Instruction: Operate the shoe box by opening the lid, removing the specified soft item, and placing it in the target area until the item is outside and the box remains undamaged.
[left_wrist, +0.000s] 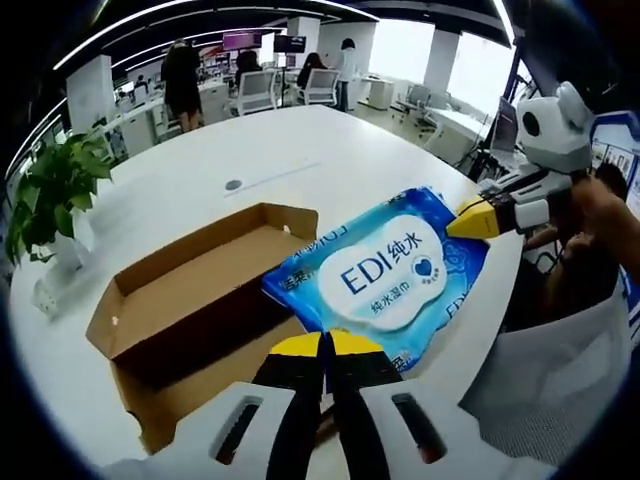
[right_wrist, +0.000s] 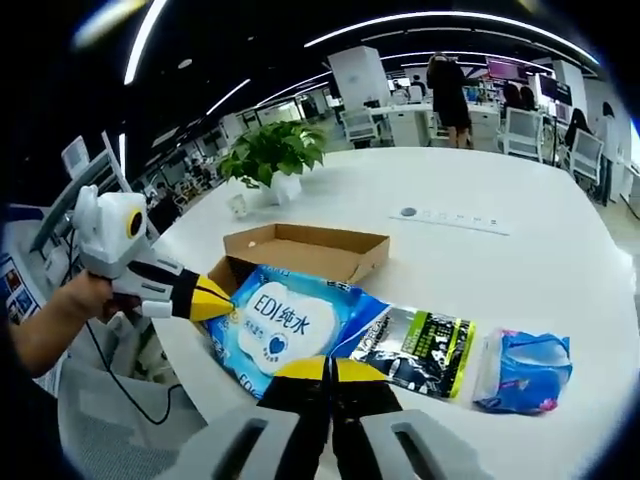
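This is an open-plan office: a large white bench (right_wrist: 520, 260), rows of desks with office chairs (left_wrist: 258, 90), monitors (left_wrist: 242, 40), a potted plant (right_wrist: 272, 152), and long ceiling light strips (right_wrist: 450, 20).

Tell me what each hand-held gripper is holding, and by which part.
Both hold the blue plastic wet-wipes pack: the left hand-held gripper is shut on one edge, the right hand-held gripper on the opposite edge, over the open brown cardboard box.
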